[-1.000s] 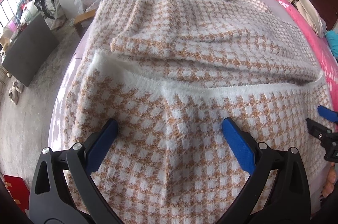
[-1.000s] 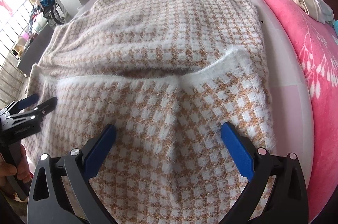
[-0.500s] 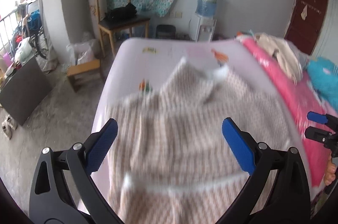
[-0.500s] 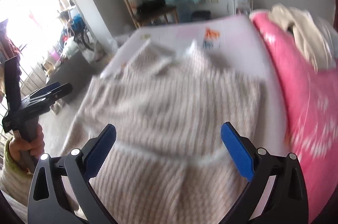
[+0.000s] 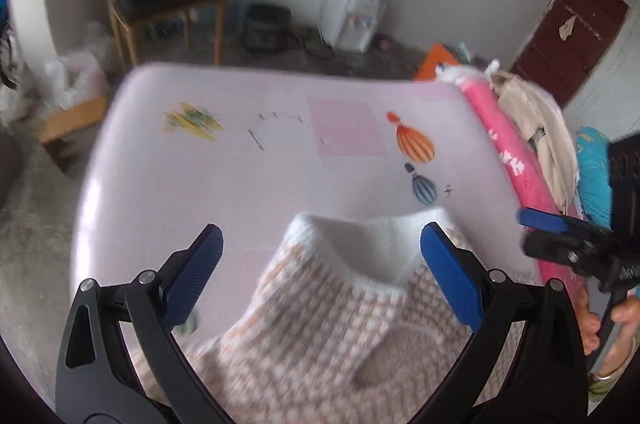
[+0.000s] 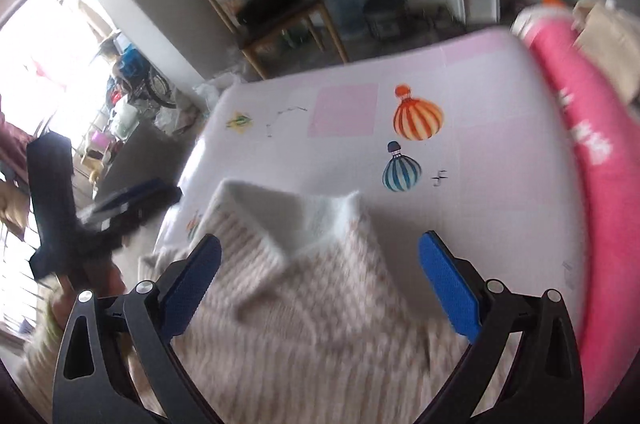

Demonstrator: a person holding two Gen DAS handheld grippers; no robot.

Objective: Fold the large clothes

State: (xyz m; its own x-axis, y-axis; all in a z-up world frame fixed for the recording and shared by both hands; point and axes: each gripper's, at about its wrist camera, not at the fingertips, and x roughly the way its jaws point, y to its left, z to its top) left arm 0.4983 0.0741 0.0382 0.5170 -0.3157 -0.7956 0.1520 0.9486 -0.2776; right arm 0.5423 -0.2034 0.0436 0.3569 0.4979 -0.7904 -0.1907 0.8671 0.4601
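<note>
A fluffy tan-and-white checked sweater [image 5: 320, 336] lies on the pale pink bed sheet [image 5: 240, 175], its white collar [image 5: 368, 244] pointing away from me. My left gripper [image 5: 320, 272] is open and empty above the collar end. My right gripper [image 6: 320, 272] is open and empty over the same collar [image 6: 288, 220] and the sweater body [image 6: 320, 344]. The right gripper also shows at the right edge of the left wrist view [image 5: 560, 236]. The left gripper shows blurred at the left of the right wrist view [image 6: 120, 207].
A rolled pink quilt [image 6: 592, 163] with beige clothes [image 5: 536, 119] on it runs along the bed's right side. Beyond the bed stand a wooden chair [image 5: 160, 3], a water dispenser [image 5: 360, 3] and a dark red door [image 5: 572, 23].
Both grippers have lifted and moved forward from the sweater's folded lower part to its collar end. The views now tilt up toward the room. Both stayed open.
</note>
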